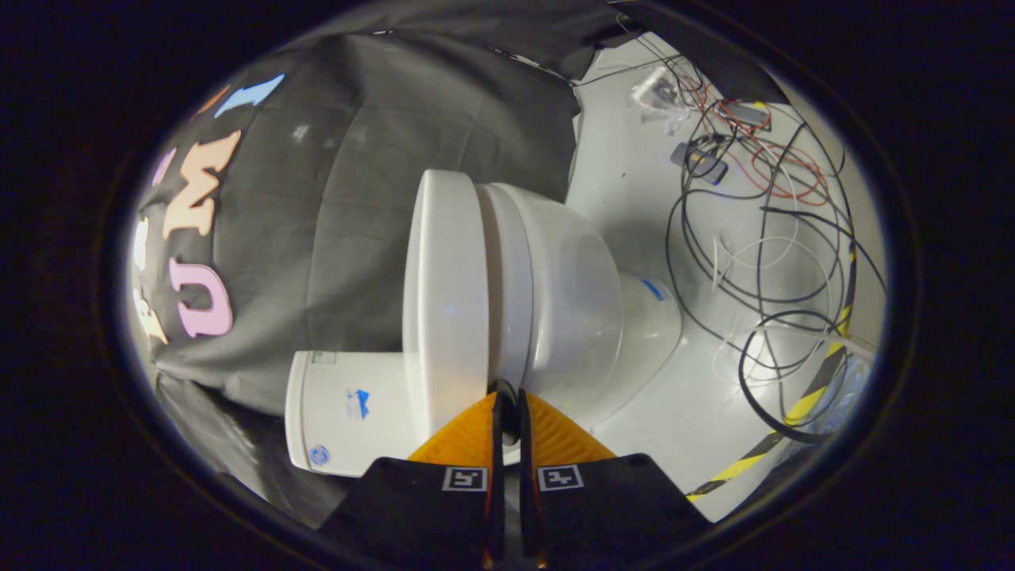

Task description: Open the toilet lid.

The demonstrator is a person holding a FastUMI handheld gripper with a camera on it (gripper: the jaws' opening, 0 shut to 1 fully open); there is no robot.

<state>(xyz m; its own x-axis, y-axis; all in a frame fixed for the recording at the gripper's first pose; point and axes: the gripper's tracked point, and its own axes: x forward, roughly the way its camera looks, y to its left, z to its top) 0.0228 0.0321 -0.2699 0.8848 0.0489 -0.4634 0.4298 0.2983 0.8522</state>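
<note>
The view is rolled on its side, so the white toilet lies sideways ahead of the fingers. Its lid (444, 293) rests flat on the seat (507, 277), down over the bowl (575, 293). The tank (345, 412) stands behind the lid, next to the black cloth wall. My gripper (507, 394) is shut, its two fingers pressed close together with nothing between them. The tips sit right at the seam where the lid's rim meets the seat, at the front of the toilet.
A tangle of black, white and red cables (761, 262) lies on the pale floor (634, 182) beyond the bowl, with small devices (702, 162) among them. Yellow-and-black tape (801, 412) runs along the floor's edge. The black cloth wall (357, 198) hangs behind the tank.
</note>
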